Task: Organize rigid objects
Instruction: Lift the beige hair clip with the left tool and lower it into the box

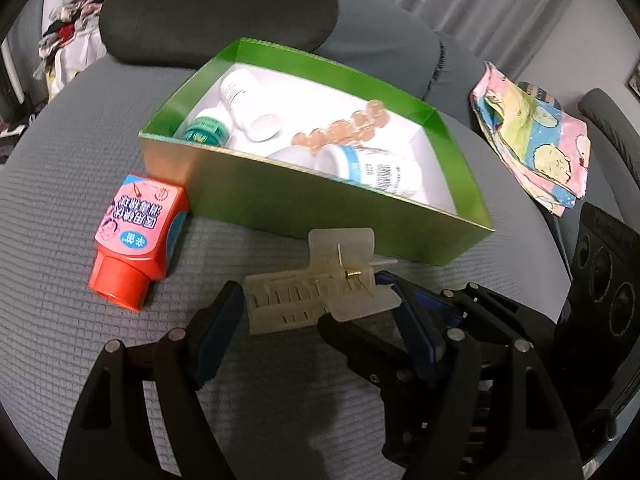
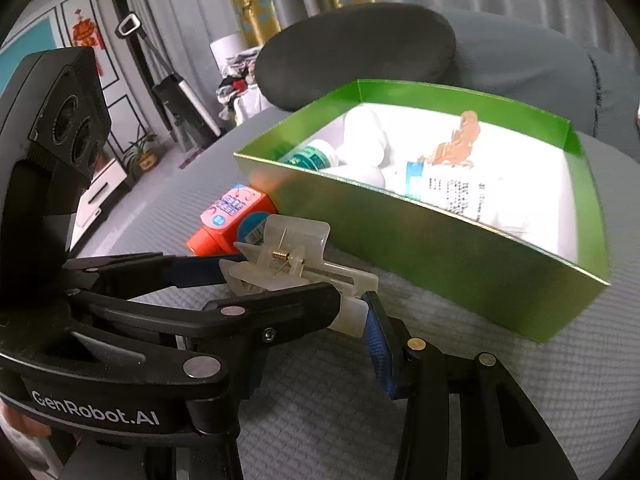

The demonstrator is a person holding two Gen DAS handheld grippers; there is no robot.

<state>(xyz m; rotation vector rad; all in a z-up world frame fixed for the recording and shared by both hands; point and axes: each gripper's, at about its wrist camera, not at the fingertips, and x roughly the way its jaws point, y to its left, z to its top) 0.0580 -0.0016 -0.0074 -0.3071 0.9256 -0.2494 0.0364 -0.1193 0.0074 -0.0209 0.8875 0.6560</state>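
Two things outside the box: the red bottle (image 1: pixel 136 240) and the hair clip (image 1: pixel 316 284); I judge these are what is left to put away.
Red bottle: lies on its side on the grey cushion (image 1: pixel 60 320), far left, cap toward the camera, its base just beside the box's near corner, with nothing gripping it.
Left gripper (image 1: pixel 314 292): half-wide, one blue pad at each end of the hair clip, and both seem to press on it, though at the toothed end the contact is hard to make out.
Hair clip: in the middle, in front of the box's near wall and just clear of it. It is translucent, milky plastic with a row of teeth on the left, flat wing tabs on the right and a small brass spring at the hinge. It looks stiff, light and slippery.
Right gripper (image 2: pixel 354 308): nearly closed, pinching one of the clip's wing tabs, so both claws grip the same piece.
Green box (image 1: pixel 320 208): open-topped with a white floor, and already holding a green-capped bottle (image 1: pixel 206 130), a white bottle (image 1: pixel 244 100), a string of amber beads (image 1: pixel 344 124) and a blue-labelled bottle (image 1: pixel 376 168), all lying down.
Progress: more than half done by my reckoning, with four items in, the clip in hand but not yet over the rim, and the red bottle not started.
Patterned cloth (image 1: pixel 532 136): folded, far right, well apart from the box. It is soft, so probably not part of this job.
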